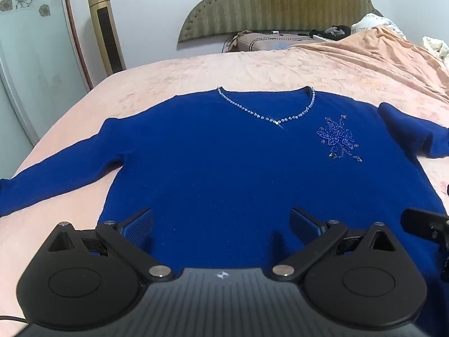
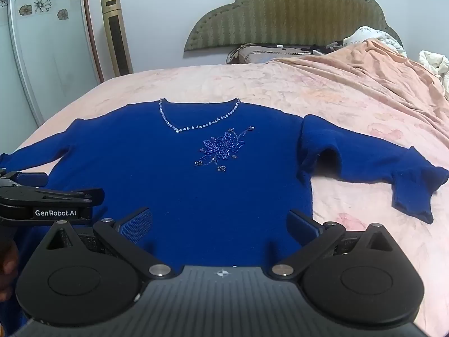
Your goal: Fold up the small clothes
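Blue knit, a sweater (image 1: 224, 168) with a beaded neckline (image 1: 266, 112) and a beaded flower (image 1: 339, 140) on the chest, lies face up and spread flat on the pink bedspread (image 1: 196, 73), hem towards the near edge of the bed, collar towards the headboard (image 1: 277, 2). Its left sleeve (image 1: 56, 168) runs out almost to the bed's left edge; its right sleeve (image 2: 378, 163) is kinked, with the cuff turned back on itself.

Both tools hover over the hem side by side. The left gripper (image 1: 221, 224) has its fingers wide apart with nothing between them, and the right gripper (image 2: 219, 224) likewise, empty.

What might go wrong, I'd say: the beadwork could snag on a pad if a fold drags across it, and the kinked right sleeve may fold in lumpy unless it is straightened first. The left sleeve sits so close to the bed's edge that a careless pull could slide it off.

Room is generous ahead: bare bedspread up to the rumpled bedding (image 2: 364, 64) at the far right corner.
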A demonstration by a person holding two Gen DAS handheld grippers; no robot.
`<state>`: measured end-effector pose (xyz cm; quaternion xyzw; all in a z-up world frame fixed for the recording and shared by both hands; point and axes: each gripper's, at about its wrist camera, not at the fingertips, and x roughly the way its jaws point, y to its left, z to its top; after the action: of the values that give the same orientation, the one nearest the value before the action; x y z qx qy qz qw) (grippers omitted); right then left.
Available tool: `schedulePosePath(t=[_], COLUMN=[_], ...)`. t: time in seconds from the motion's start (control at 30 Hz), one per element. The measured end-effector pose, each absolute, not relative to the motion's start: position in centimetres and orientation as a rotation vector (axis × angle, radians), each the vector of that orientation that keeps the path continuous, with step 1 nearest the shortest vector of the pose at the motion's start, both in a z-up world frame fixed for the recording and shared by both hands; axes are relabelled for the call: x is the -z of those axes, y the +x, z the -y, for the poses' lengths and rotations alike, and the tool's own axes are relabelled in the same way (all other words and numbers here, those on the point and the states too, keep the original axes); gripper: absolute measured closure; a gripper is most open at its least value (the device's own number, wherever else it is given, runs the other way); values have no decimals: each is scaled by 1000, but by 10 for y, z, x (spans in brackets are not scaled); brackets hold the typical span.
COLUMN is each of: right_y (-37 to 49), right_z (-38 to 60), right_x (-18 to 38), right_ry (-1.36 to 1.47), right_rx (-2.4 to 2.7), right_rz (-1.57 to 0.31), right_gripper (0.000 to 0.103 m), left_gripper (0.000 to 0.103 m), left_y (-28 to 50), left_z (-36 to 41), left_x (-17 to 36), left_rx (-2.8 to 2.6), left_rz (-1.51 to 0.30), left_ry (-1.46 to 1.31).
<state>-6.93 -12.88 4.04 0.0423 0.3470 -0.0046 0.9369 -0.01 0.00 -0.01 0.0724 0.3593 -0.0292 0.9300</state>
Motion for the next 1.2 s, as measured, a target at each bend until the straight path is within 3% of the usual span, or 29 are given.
schedulePosePath(t=[0.5,1.2], right_y=[-69,-76], right_z=[127,134], right_x=[-35,-40], right_ry=[93,101], right_rx=[21,39], right_rz=[-712,-701], right_gripper=[0,0], left_gripper=[0,0], left_y=[-11,-4], left_z=[-1,1], left_x=[0,11], left_rx=[90,-10], left_rz=[-653,-710], left_ry=[141,183])
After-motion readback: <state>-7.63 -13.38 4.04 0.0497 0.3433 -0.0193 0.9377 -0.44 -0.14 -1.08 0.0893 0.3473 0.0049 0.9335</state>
